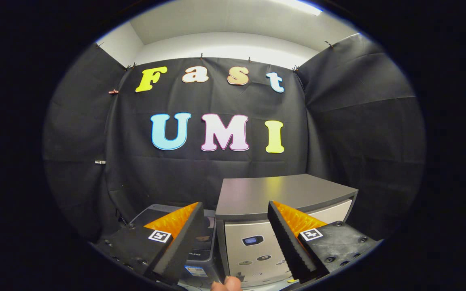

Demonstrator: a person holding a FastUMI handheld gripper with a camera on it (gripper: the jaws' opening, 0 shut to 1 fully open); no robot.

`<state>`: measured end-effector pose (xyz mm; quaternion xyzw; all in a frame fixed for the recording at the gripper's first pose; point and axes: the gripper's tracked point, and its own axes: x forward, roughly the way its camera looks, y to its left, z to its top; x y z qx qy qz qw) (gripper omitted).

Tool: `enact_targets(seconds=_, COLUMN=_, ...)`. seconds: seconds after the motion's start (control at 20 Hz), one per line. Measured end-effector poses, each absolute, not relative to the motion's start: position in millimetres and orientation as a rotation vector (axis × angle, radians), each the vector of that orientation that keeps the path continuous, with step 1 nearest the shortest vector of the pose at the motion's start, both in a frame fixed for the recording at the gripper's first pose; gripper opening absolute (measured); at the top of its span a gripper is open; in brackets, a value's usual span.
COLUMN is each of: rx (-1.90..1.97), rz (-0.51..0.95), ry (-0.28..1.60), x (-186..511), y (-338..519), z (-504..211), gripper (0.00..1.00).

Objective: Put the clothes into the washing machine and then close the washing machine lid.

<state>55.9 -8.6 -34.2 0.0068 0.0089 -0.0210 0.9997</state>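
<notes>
Your tongs [235,238] stand wide apart with nothing between them, held above a pale, boxy washing machine [253,246] whose flat dark-grey lid [281,194] lies shut just ahead of the fingers. You see no clothes here, so this fits either laundry waiting elsewhere with the lid down, or laundry already inside and the lid closed over it. A dark grey bin-like appliance [200,242] sits beside the machine, behind the left finger.
</notes>
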Motion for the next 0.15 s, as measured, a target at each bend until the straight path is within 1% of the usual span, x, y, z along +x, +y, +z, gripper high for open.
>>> enact_targets(seconds=0.15, rx=0.016, rz=-0.045, ry=0.017, x=54.8, y=-9.6, z=-33.7, gripper=0.99)
